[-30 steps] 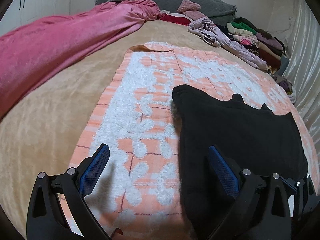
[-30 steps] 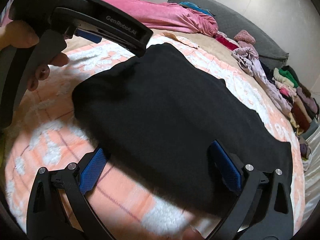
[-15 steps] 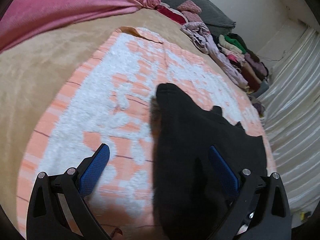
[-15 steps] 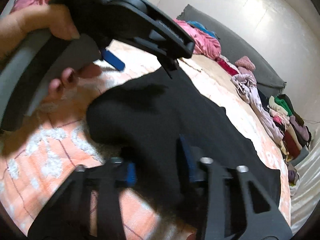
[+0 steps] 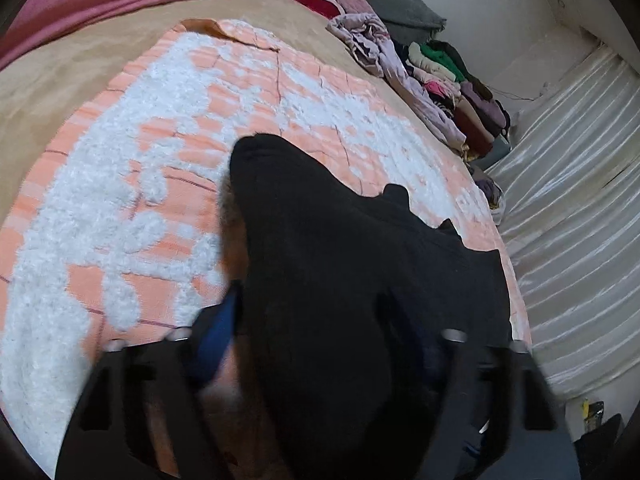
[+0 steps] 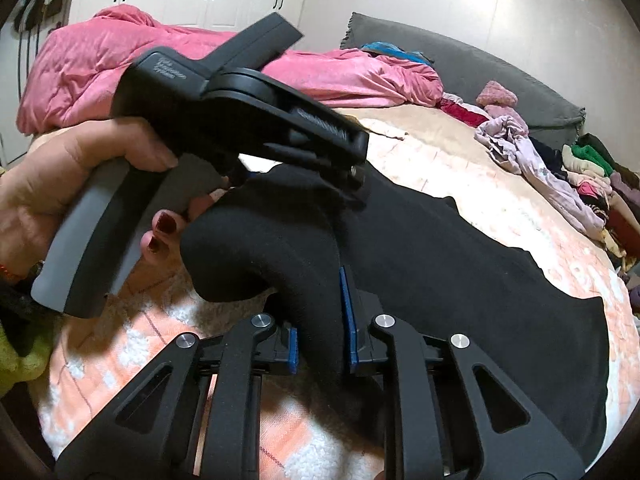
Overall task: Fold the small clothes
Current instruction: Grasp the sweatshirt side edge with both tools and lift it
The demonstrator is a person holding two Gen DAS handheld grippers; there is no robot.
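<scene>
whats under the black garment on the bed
The black garment lies on an orange-and-white fuzzy blanket, which shows all around it, over a tan bedspread. The right gripper pinches its near edge. Whatever lies directly beneath the cloth is covered.

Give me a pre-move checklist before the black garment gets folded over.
1. Right gripper clamped on the black garment: ok, fabric bunched between its pads.
2. Left gripper clamped on the same edge: cannot tell, blurred and fabric-covered.
3. Far half of the garment flat on the orange-and-white blanket: ok.
4. Landing area away from the clothes pile: ok.
5. Left hand firm on its handle: ok.
</scene>
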